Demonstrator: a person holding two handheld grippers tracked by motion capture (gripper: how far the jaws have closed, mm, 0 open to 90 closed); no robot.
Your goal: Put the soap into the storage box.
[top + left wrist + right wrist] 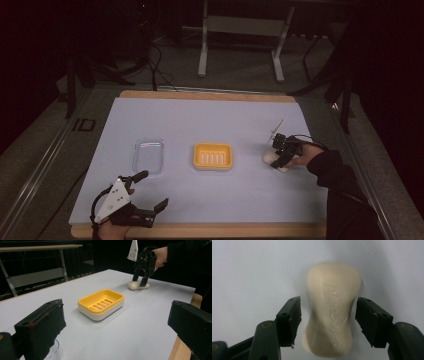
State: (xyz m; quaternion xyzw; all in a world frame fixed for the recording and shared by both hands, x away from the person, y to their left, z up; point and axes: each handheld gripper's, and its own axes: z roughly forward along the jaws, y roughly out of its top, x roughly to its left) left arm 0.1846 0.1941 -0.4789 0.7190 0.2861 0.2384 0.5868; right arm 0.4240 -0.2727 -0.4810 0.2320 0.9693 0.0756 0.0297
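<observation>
Right gripper [328,322]: jaws apart, straddling soap bar [333,307] flat on worktop [249,270], small gaps either side. Risk: smooth, rounded bar squirting out under off-centre closure. Left gripper [145,192]: apart, idle. Soap dish [213,156] well beyond.

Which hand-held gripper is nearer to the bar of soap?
Right. The right hand-held gripper straddles the soap; the left hand-held gripper sits across the table, beyond the yellow dish.

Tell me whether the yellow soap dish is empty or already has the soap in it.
Empty. The dish shows its bare slotted floor, and the soap lies apart on the table, between the right tool's jaws.
</observation>
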